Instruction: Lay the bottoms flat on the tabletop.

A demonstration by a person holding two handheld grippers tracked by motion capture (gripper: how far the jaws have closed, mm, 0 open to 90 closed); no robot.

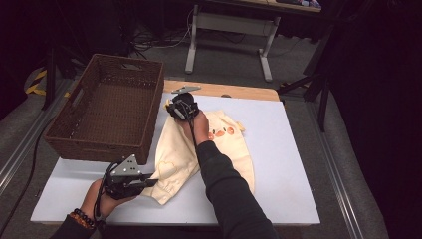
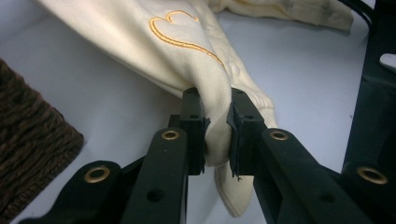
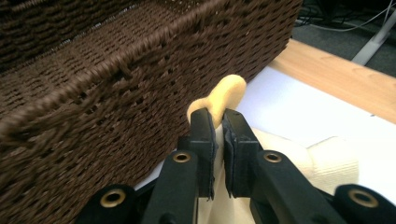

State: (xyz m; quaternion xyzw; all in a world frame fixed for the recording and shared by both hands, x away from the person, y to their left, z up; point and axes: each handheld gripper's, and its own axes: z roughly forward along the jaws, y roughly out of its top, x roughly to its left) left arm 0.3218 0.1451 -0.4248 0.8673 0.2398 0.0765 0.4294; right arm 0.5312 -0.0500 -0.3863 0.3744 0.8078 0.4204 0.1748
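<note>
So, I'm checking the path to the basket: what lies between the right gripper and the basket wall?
In the right gripper view, nothing: the right gripper, shut on the cream garment, sits right beside the basket.

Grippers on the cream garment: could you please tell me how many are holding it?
2: left gripper at its near edge, right gripper at its far end beside the basket.

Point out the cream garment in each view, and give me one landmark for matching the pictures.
High view: the cream garment lies mid-table on the white table, right of the brown wicker basket.
Left gripper view: it runs from the top centre down into the left gripper, pinched there.
Right gripper view: a cream fold sticks up from the right gripper, more cloth at lower right.
Shared landmark: the wicker basket.
</note>
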